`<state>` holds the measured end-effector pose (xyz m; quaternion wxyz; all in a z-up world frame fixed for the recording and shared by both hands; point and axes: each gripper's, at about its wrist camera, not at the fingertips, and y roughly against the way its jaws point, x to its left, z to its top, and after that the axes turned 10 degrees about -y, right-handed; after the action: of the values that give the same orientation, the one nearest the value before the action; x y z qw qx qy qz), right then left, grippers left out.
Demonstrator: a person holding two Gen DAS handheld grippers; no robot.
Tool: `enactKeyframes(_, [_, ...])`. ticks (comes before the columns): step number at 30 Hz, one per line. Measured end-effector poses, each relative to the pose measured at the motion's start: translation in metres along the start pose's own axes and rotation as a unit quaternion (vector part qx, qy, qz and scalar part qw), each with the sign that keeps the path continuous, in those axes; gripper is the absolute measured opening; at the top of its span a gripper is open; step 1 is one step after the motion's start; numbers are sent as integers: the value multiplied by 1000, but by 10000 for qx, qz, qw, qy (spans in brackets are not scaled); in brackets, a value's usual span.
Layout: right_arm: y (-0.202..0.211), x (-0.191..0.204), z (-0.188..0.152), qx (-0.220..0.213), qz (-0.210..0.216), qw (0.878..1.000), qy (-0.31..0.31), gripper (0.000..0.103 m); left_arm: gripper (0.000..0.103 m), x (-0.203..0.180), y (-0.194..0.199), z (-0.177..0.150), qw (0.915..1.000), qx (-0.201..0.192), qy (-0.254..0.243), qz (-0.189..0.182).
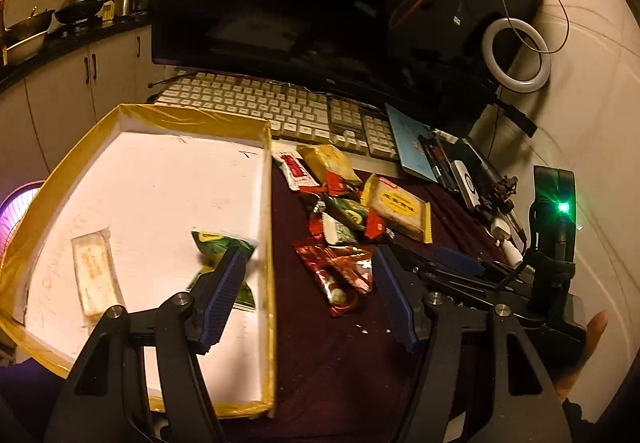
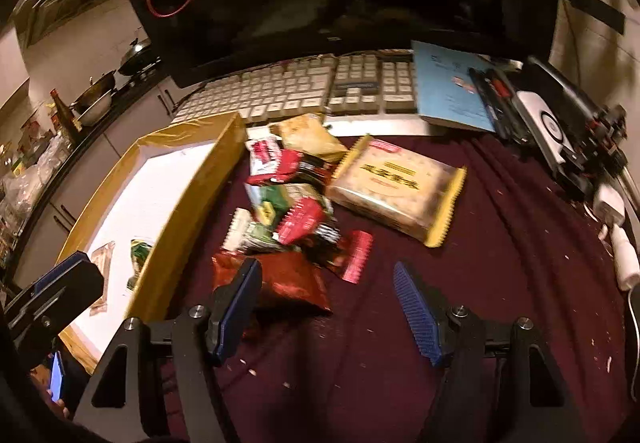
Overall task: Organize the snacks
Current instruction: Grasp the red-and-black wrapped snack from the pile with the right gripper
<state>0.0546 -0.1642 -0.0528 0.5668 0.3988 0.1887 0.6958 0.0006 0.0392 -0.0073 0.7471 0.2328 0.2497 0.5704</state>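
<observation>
Snack pile (image 2: 304, 203) heaped mid-counter beside tray (image 1: 266, 203); green packet (image 1: 218, 243) and pale bar (image 1: 94, 271) laid within; left gripper (image 1: 308, 275) and right gripper (image 2: 328, 291) spread wide, nothing held

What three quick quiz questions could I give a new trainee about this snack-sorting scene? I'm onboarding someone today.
1. True or false: the tray already holds two snacks.
2. Which lies inside it: A) green packet B) cracker pack C) red bag?
3. Fill in: the left gripper and right gripper both have their fingers ____.

Key: 1 true; 2 A; 3 open, with nothing between them.
</observation>
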Motion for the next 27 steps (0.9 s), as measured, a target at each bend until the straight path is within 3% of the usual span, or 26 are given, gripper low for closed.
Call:
enactKeyframes(8, [1, -5, -6, 67, 89, 9999, -49, 70, 65, -8, -2, -1, 10000, 54, -11, 60])
enactKeyframes(13, [2, 2, -9, 147, 304, 9994, 88, 70, 65, 25, -4, -2, 9981, 22, 610, -124])
enactKeyframes(18, [9, -4, -10, 95, 615, 9981, -10, 70, 65, 36, -6, -5, 9968, 116, 775, -145])
enactKeyframes(23, [8, -25, 1, 220, 977, 9941, -427, 70, 65, 23, -15, -2, 9969, 208, 724, -243])
enactKeyframes(27, [-1, -37, 13, 391, 1159, 9892, -811, 71, 65, -4, -40, 5, 9977, 474, 321, -357])
